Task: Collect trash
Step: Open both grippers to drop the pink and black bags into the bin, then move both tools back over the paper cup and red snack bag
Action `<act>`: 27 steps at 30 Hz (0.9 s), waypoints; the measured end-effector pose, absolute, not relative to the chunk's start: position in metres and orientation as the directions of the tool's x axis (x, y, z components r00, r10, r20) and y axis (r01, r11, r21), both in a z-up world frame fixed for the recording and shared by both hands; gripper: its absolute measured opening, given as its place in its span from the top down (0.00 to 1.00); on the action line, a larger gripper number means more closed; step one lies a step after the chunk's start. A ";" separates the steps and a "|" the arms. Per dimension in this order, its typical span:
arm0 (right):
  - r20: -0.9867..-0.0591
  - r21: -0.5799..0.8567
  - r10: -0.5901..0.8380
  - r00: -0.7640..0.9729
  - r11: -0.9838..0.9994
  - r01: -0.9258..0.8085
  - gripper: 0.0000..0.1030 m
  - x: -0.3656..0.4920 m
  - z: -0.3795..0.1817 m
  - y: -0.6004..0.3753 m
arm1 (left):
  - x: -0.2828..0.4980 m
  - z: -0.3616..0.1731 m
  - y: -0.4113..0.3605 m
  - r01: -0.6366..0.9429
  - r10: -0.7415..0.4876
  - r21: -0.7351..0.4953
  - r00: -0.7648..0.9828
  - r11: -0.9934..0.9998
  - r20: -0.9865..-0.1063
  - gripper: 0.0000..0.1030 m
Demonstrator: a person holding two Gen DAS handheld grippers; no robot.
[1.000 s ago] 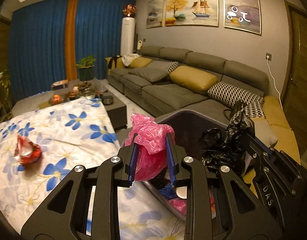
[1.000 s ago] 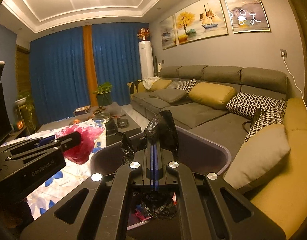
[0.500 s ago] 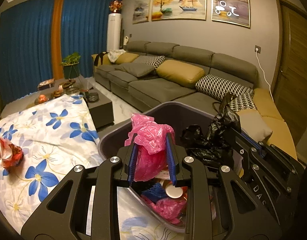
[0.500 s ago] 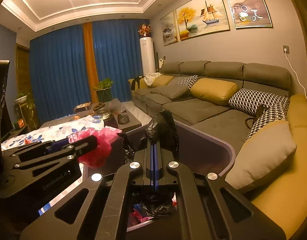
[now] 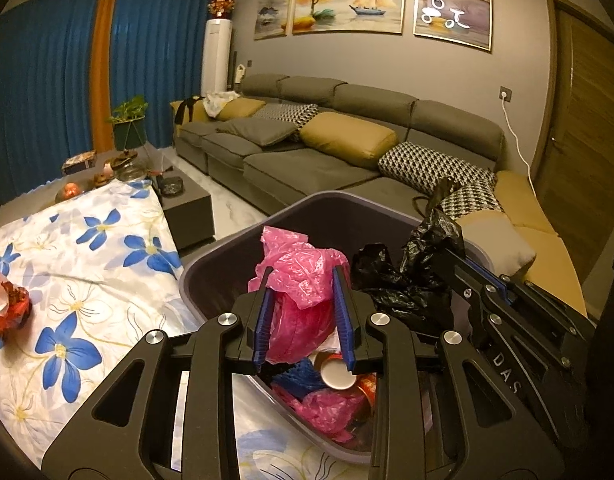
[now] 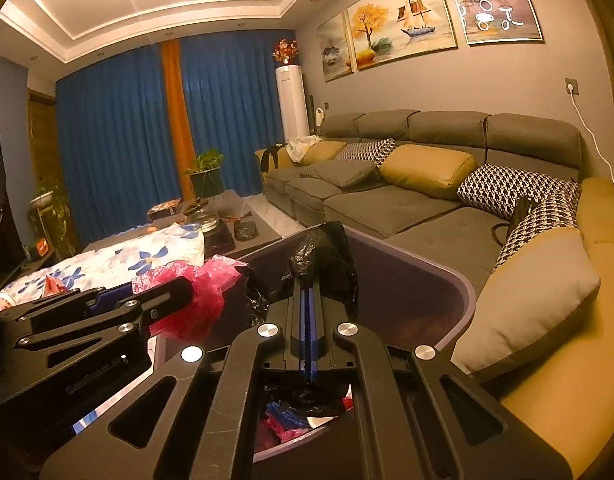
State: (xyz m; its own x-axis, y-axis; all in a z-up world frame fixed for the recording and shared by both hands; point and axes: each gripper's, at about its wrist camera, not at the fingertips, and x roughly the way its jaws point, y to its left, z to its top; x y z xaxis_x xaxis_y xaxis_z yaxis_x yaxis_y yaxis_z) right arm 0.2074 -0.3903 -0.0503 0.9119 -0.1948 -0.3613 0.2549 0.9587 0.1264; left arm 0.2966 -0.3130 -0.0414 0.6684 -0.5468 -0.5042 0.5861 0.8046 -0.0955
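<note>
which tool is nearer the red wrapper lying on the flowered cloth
Left. The left tool, holding the pink bag over the bin, is beside the cloth with the red wrapper. The right tool is beyond it, over the bin's far side.

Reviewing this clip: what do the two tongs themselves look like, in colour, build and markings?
Both are matte black plastic. The left tongs have two angular arms with slot cutouts, round silver bolts at the pivots, and ribbed blue pads lining the fingers. The right tongs share that build; seen from the left wrist view, their side carries white letters, "DAS". No cables, sleeves or hands are visible.
</note>
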 end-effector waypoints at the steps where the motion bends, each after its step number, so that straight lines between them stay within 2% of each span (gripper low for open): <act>1: -0.361 0.125 -0.198 0.911 0.958 0.258 0.92 0.207 -0.050 -0.391 | 0.297 -0.042 -0.313 0.587 -0.547 -0.096 0.666 0.804 -0.508 0.71; 3: -0.357 0.131 -0.202 0.912 0.956 0.263 0.74 0.206 -0.050 -0.392 | 0.299 -0.044 -0.313 0.591 -0.549 -0.100 0.656 0.800 -0.518 0.66; 5: -0.352 0.139 -0.204 0.913 0.954 0.266 0.67 0.204 -0.049 -0.395 | 0.298 -0.045 -0.312 0.587 -0.545 -0.098 0.658 0.803 -0.520 0.57; 9: -0.353 0.139 -0.224 0.909 0.948 0.287 0.67 0.201 -0.050 -0.396 | 0.295 -0.044 -0.304 0.569 -0.533 -0.101 0.675 0.816 -0.510 0.39; 12: -0.350 0.135 -0.240 0.906 0.944 0.302 0.63 0.197 -0.050 -0.396 | 0.294 -0.043 -0.295 0.539 -0.504 -0.087 0.702 0.838 -0.503 0.33; 16: -0.334 0.126 -0.268 0.904 0.937 0.325 0.50 0.187 -0.048 -0.391 | 0.287 -0.040 -0.279 0.480 -0.449 -0.073 0.742 0.874 -0.498 0.28; 18: -0.329 0.121 -0.275 0.903 0.936 0.330 0.38 0.181 -0.046 -0.386 | 0.283 -0.037 -0.268 0.438 -0.405 -0.054 0.767 0.897 -0.497 0.27; 21: -0.314 0.111 -0.282 0.907 0.937 0.330 0.26 0.170 -0.043 -0.375 | 0.274 -0.034 -0.246 0.376 -0.338 -0.027 0.798 0.926 -0.498 0.26; 24: -0.305 0.106 -0.275 0.912 0.942 0.319 0.21 0.162 -0.041 -0.366 | 0.263 -0.030 -0.218 0.318 -0.292 -0.033 0.819 0.948 -0.494 0.25; 27: -0.311 0.112 -0.247 0.918 0.949 0.294 0.19 0.157 -0.041 -0.352 | 0.254 -0.027 -0.193 0.265 -0.248 -0.036 0.836 0.964 -0.489 0.24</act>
State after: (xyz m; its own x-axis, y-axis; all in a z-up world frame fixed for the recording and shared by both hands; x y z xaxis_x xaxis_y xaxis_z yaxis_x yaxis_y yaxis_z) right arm 0.1568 -0.3521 -0.0412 0.9176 -0.2471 -0.3114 0.2938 0.9492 0.1125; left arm 0.2542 -0.1928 -0.0273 0.8364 -0.2483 -0.4886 0.2649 0.9636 -0.0363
